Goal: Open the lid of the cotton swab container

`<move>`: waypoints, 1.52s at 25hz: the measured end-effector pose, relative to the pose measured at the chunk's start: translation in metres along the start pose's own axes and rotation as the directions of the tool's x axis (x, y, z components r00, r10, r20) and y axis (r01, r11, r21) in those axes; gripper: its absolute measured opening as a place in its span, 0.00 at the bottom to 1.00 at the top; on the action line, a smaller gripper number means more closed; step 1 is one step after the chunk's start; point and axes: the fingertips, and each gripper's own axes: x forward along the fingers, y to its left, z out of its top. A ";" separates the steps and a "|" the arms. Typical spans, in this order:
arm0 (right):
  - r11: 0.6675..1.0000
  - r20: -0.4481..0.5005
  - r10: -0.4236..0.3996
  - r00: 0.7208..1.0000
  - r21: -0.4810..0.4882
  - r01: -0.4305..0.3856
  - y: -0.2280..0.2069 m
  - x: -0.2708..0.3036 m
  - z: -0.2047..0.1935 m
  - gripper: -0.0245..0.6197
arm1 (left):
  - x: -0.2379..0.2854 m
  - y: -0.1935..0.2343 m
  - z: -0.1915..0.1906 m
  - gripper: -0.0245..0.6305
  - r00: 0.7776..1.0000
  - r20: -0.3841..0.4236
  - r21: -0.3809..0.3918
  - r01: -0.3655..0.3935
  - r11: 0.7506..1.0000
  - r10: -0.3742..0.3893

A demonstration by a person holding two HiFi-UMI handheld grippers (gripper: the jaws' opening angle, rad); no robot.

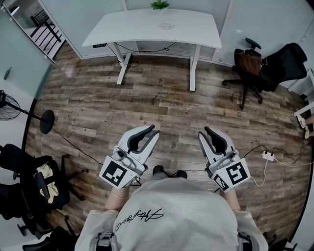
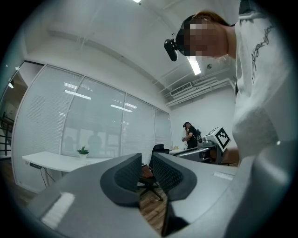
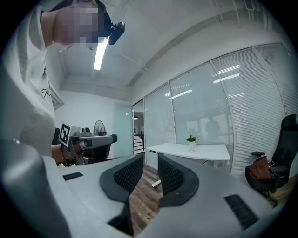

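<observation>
The wood-plank floor (image 1: 147,108) spreads under both your grippers and fills most of the head view. Well ahead of their fingertips stands the white surface (image 1: 147,29) on its white legs, against the glass wall. Out to the right of your right gripper (image 1: 203,131), and further forward, a black office chair (image 1: 274,68) holds a brown bag. A second black chair (image 1: 29,186) sits close to the left of your left gripper (image 1: 153,129), with a pale cloth on its seat. A standing fan (image 1: 10,105) is further out on that same side.

You hold both grippers low in front of your body, side by side and apart from each other, pointing toward the surface. In each gripper view the jaws stand slightly apart, with a narrow gap between the ribbed pads. Only floor and room show through the gap.

A white power strip (image 1: 268,156) lies on the floor just right of your right gripper. On the far edge of the surface sits a small potted plant (image 1: 160,5). Just nearer to you than the plant lies a faint round clear item (image 1: 166,24). It is too small to tell whether it is the cotton swab container.
</observation>
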 end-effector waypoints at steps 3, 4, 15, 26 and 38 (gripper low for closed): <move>1.000 0.009 -0.014 1.000 0.027 0.014 -0.003 0.000 -0.001 0.28 | 0.002 0.000 -0.001 0.24 1.000 0.001 -0.008 -0.001 1.000 0.001; 0.999 0.008 -0.020 1.000 0.032 0.019 -0.004 0.001 -0.001 0.30 | 0.003 0.001 -0.001 0.33 1.000 0.001 -0.014 -0.006 1.000 0.006; 0.986 0.063 -0.123 0.990 0.118 0.115 -0.019 -0.001 0.002 0.76 | 0.000 0.017 0.005 0.63 0.997 0.030 -0.015 -0.073 0.997 0.074; 0.989 0.047 -0.129 0.991 0.075 0.125 -0.003 0.015 -0.002 0.77 | -0.010 0.031 0.003 0.65 0.997 0.042 -0.035 -0.059 0.998 0.060; 0.978 0.059 -0.189 0.980 0.102 0.183 0.033 0.051 -0.009 0.74 | -0.047 0.075 -0.005 0.65 0.999 0.043 -0.021 -0.007 1.000 0.008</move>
